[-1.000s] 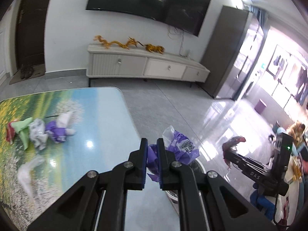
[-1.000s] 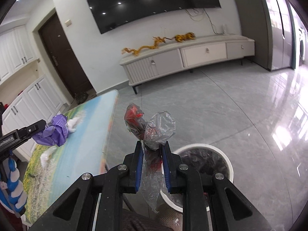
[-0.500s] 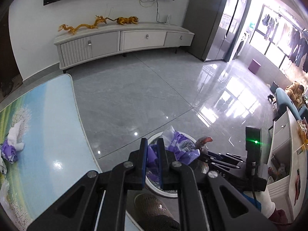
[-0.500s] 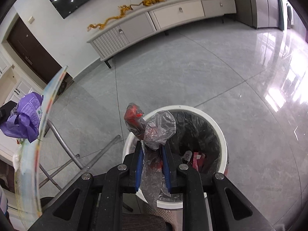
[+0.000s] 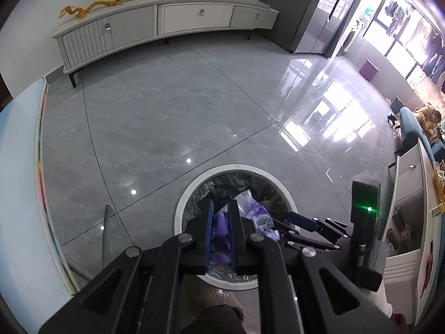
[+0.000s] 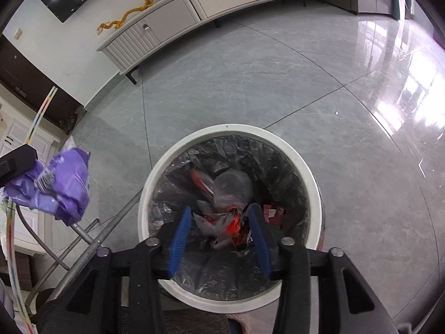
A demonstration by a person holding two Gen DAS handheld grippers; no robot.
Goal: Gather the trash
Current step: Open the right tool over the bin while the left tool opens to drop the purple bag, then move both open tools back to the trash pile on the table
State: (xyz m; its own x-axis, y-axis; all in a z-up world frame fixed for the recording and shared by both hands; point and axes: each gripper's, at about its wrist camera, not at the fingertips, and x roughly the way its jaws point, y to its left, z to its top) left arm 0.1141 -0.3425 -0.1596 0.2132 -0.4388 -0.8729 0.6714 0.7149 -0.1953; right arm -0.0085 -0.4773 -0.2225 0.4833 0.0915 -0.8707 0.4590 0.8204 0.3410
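Right wrist view: right gripper (image 6: 219, 235) gapes over the white round black-lined bin (image 6: 311, 172), clear-and-red plastic wad (image 6: 228, 194) seemingly loose at twelve o'clock, while left gripper (image 5: 221, 233) clamps a crumpled purple wrapper (image 5: 257, 214).

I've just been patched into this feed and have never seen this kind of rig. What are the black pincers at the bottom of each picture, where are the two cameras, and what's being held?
There is no robot arm: a person holds a two-finger gripper in each hand, and each carries a fisheye camera looking along its fingers.

In the left wrist view, the left gripper is shut on a purple wrapper and sits above the white trash bin; the right gripper pokes in from the side.

In the right wrist view, the right gripper is open over the same bin. A clear plastic bag with red bits lies between its fingers, inside the black-lined bin, seemingly just released. The purple wrapper appears at the left edge.
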